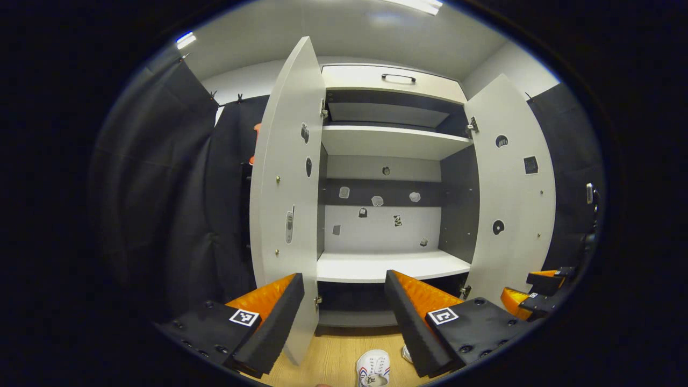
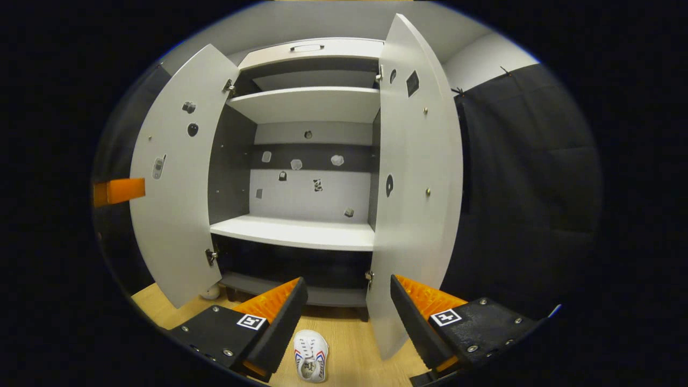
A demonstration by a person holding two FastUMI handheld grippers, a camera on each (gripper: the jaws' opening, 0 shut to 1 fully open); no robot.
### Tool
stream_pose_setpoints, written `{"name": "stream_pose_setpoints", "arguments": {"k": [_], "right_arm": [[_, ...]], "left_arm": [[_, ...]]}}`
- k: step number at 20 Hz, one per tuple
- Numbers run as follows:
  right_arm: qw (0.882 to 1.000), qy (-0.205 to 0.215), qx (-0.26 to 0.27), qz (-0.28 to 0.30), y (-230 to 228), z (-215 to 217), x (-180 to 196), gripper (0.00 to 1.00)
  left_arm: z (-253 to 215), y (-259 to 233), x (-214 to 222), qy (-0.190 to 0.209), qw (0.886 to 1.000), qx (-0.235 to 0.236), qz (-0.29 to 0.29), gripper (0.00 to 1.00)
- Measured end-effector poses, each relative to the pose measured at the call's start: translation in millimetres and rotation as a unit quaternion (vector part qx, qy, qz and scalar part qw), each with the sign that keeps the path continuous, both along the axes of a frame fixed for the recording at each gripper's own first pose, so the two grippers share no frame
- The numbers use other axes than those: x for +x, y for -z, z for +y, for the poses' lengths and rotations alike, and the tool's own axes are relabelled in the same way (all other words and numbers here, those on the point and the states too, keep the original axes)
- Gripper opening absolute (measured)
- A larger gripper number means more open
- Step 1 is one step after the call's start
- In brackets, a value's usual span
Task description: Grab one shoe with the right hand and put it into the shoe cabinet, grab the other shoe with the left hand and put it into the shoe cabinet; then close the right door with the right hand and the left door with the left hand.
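Right gripper view has the right gripper (image 2: 344,314) hanging spread and empty before the shoe cabinet (image 2: 301,234), with a white shoe (image 2: 310,363) on the wooden floor (image 2: 355,355) at 6 o'clock, between and beyond its fingers. Both doors stand wide, the right door (image 2: 416,183) at 3 o'clock, the left door (image 2: 174,183) at 9. Left gripper view shows the left gripper (image 1: 344,312) likewise spread, holding nothing, with a shoe (image 1: 373,368) at 6 o'clock and a sliver of white at 5 just beside it, perhaps the second shoe; I cannot tell. Likely risks: the shoes lie close together, so a pinch on one could nudge the other; a small soft shoe could slip from a shallow grip; and the right door's lower edge hangs near the reach path, so a careless descent could clip it.
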State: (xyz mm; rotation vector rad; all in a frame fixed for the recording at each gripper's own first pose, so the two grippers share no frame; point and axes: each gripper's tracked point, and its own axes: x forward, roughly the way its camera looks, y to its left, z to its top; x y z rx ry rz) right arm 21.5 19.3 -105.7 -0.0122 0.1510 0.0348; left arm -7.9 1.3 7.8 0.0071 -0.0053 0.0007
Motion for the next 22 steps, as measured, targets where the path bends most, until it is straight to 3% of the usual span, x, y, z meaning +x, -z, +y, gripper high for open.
{"name": "stream_pose_setpoints", "arguments": {"k": [5, 10, 15, 18, 22], "right_arm": [[0.996, -0.011, 0.032, 0.083, 88.7, 15.7, 5.9, 0.95], [0.990, -0.022, 0.005, 0.142, 166.3, 29.5, 6.3, 0.95], [0.976, -0.028, 0.012, 0.218, 241.0, 40.3, 7.3, 0.94], [0.966, -0.022, 0.019, 0.257, 275.2, 41.7, 8.6, 0.86], [0.956, -0.033, 0.010, 0.291, 300.2, 46.7, 11.9, 0.66]], "left_arm": [[8.7, 2.0, -6.8, -0.008, 1.000, 0.002, 0.001, 0.99], [18.4, 9.1, -13.0, -0.020, 1.000, -0.001, 0.010, 0.98], [33.0, 15.1, -18.4, -0.037, 0.999, 0.005, 0.020, 0.98], [41.9, 22.5, -22.8, -0.049, 0.998, 0.015, 0.031, 0.98], [50.9, 26.0, -26.6, -0.060, 0.997, 0.011, 0.037, 0.98]]}}
